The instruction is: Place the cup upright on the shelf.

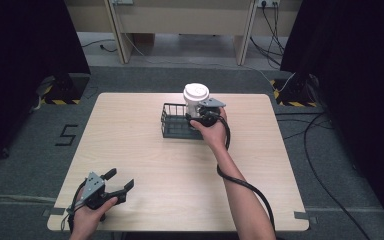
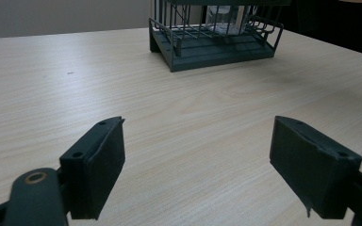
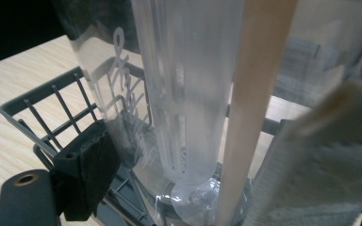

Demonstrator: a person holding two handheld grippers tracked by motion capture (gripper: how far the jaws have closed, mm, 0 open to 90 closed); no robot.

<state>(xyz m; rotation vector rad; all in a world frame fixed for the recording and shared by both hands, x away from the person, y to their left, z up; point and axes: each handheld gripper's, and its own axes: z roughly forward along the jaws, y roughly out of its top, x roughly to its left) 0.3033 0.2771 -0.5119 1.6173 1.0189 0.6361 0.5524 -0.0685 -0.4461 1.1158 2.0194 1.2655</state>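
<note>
- Nearest my high camera is the left hand-held gripper (image 1: 117, 182), parked at the near left corner of the table (image 1: 145, 195). Its jaws stand wide apart with nothing between them; I read that as waiting out of the way while the other hand works.
- In the left gripper view, bare wood lies between the spread jaws, and the dark wire basket (image 2: 212, 42) sits well ahead of them, toward the far side.
- My right hand-held gripper (image 1: 200, 111) is stretched out over the basket's right end (image 1: 177, 131), clamped on the clear plastic cup (image 1: 194, 102) with its white lid (image 1: 196, 92).
- In the right gripper view the cup wall (image 3: 136, 94) presses against the left jaw pad, and an inner clear tube (image 3: 188, 103) runs down the cup's middle. On the right a pale wooden stick (image 3: 254, 103) and a soft white cloth-like thing (image 3: 320, 160) cover the other jaw.
- The cup is upright, its bottom down among the basket wires (image 3: 52, 108). I cannot tell whether it already rests on the basket floor.
- I judge the side grip, low on the body, is meant to keep the lid level and leave the cup free to pass the basket rim.
- Tipping looks like the main risk, as the cup is tall against the low basket walls.
</note>
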